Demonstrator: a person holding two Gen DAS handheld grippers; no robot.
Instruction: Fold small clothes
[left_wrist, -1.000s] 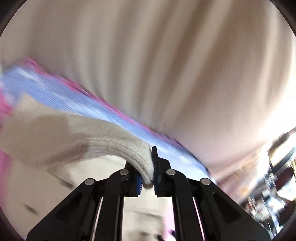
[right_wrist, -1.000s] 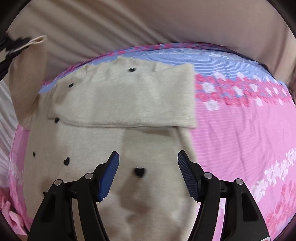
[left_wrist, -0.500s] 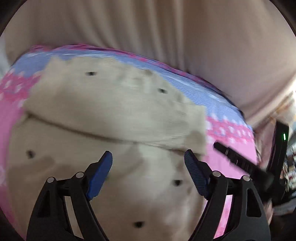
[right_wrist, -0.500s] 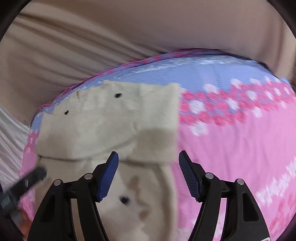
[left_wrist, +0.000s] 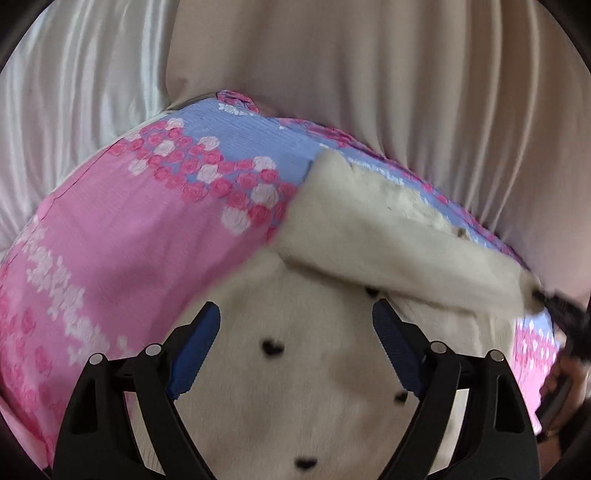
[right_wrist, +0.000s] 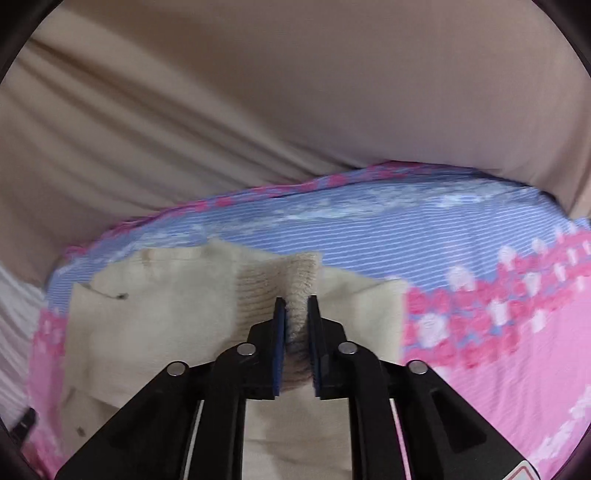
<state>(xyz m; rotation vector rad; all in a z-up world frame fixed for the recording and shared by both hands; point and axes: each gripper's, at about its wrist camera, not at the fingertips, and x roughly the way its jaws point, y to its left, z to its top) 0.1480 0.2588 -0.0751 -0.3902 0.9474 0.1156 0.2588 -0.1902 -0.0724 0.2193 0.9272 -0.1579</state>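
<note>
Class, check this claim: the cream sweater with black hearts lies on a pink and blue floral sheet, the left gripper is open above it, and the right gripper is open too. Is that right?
One part is wrong. The right gripper is not open: the right wrist view shows its jaws shut on a ribbed edge of the cream sweater. The rest stands: the sweater lies on the floral sheet, and the left gripper is open above it.

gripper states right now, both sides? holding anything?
Left gripper: open, empty, above the cream sweater.
Right gripper: closed on the sweater's ribbed cuff.
</note>
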